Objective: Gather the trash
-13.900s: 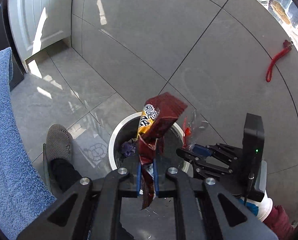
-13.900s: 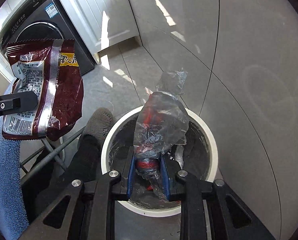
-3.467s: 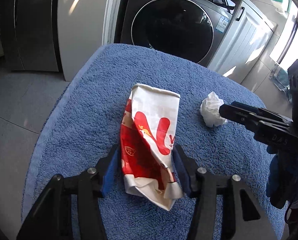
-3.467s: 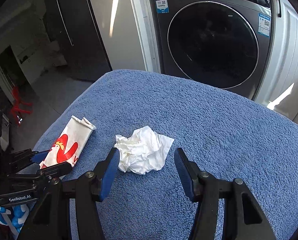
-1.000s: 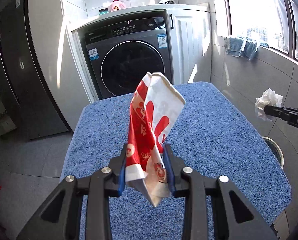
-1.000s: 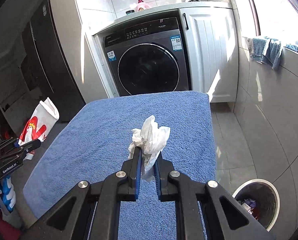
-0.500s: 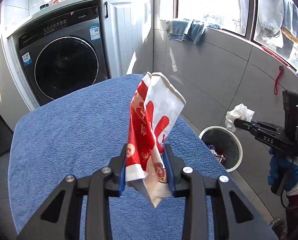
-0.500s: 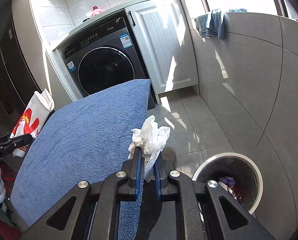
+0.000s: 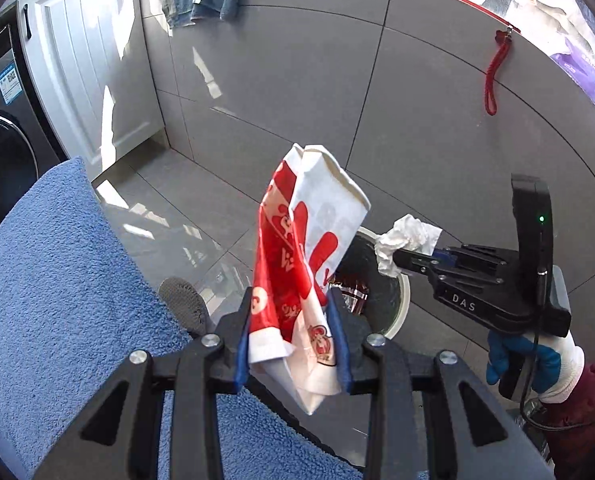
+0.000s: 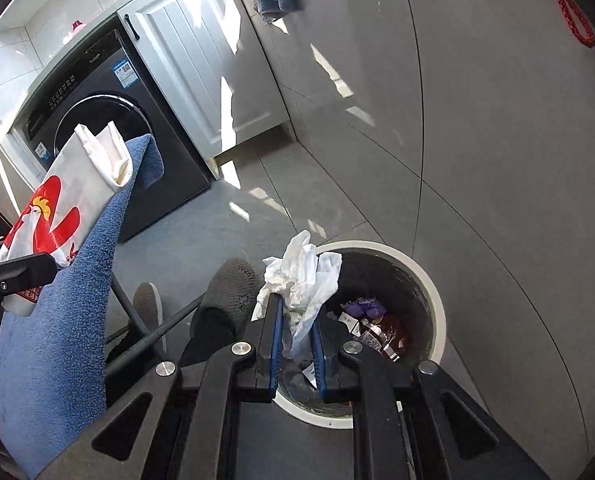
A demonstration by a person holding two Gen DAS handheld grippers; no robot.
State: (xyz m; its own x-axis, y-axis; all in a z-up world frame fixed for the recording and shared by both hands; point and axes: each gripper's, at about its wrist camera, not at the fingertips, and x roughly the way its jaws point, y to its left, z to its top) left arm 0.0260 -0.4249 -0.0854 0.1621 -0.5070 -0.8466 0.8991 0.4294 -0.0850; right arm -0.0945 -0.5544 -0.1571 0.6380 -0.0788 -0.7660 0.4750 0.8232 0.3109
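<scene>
Both hand-held grippers angled downward

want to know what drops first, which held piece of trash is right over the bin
The crumpled white tissue in the right gripper, whose jaws are opening above the bin. The red-and-white paper bag is still beside the blue towel.

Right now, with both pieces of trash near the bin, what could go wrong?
1. The right tool is opening with the tissue near the bin's rim; it may fall outside, by the shoe.
2. The paper bag in the left tool is wide and might catch on the rim.
</scene>
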